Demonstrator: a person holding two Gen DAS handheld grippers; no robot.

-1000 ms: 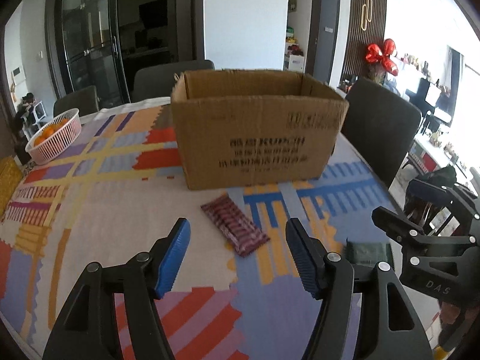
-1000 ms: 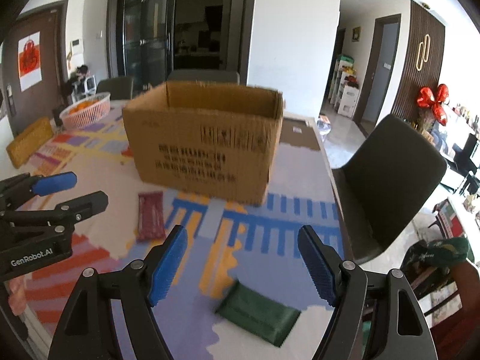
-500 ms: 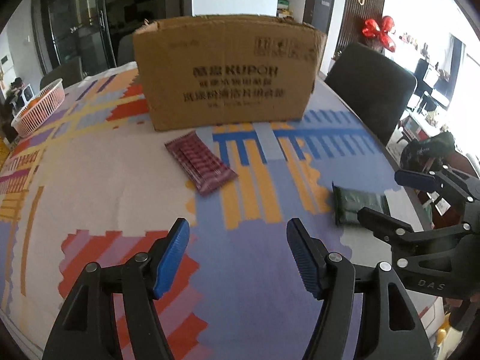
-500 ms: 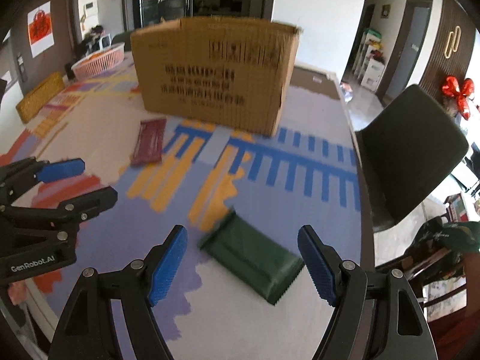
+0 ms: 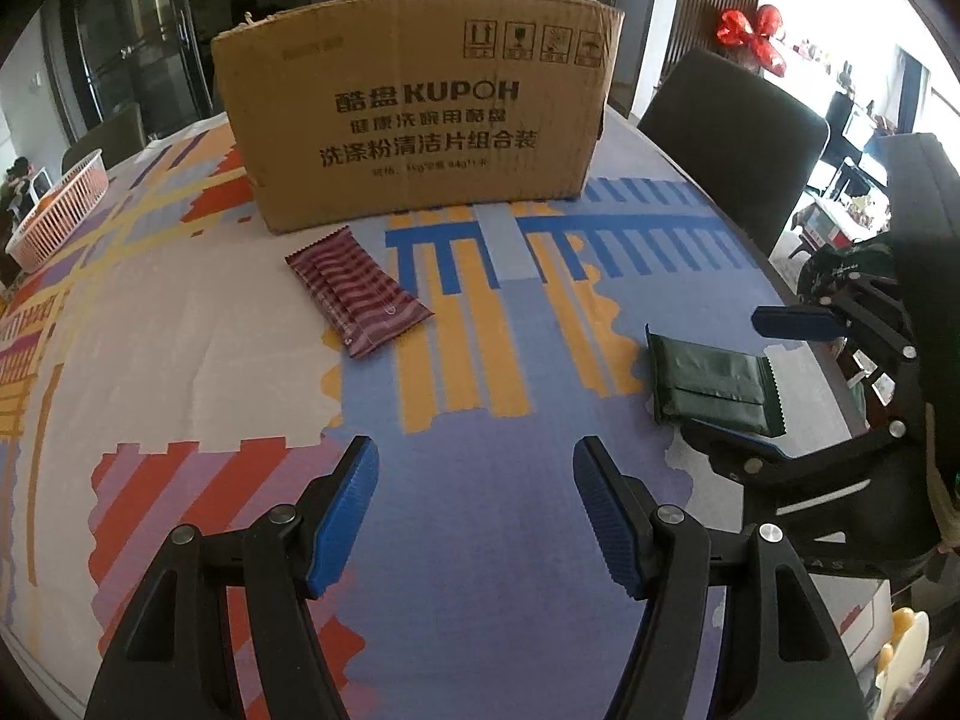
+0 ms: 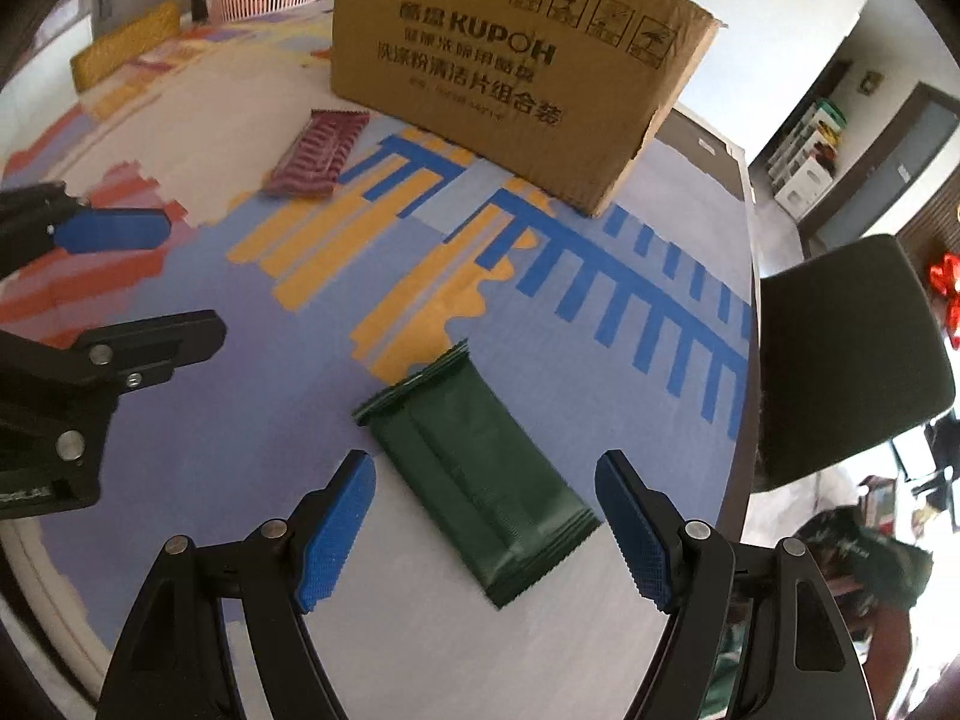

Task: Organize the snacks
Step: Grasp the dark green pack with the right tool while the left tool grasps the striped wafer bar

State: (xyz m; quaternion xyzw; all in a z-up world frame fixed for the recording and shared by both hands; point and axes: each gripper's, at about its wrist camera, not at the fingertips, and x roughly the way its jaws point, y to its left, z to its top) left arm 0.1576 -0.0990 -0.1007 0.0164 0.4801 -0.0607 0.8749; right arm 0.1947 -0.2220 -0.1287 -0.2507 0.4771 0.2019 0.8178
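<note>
A dark green snack pack (image 6: 474, 474) lies flat near the table's right edge. My right gripper (image 6: 485, 492) hovers over it, open, a finger on either side and neither pad touching it. In the left wrist view the same green pack (image 5: 711, 381) shows between the right gripper's fingers (image 5: 798, 321). A maroon striped snack pack (image 5: 357, 294) lies in front of the open-topped cardboard box (image 5: 414, 120). Short of the maroon pack, my left gripper (image 5: 477, 480) stands open over bare tablecloth with nothing between its pads. The right wrist view also catches the left gripper (image 6: 162, 282) at the left.
A patterned cloth (image 5: 180, 330) covers the table. A pink basket (image 5: 60, 210) holding orange fruit sits at the far left, with a yellow pack (image 6: 126, 51) near it. A dark chair (image 6: 840, 354) stands at the table's right edge, close to the green pack.
Both grippers have sunk toward the table and tilted downward. The right one rolled and came over the green pack, which now lies between its fingers. Neither gripper's opening changed.
</note>
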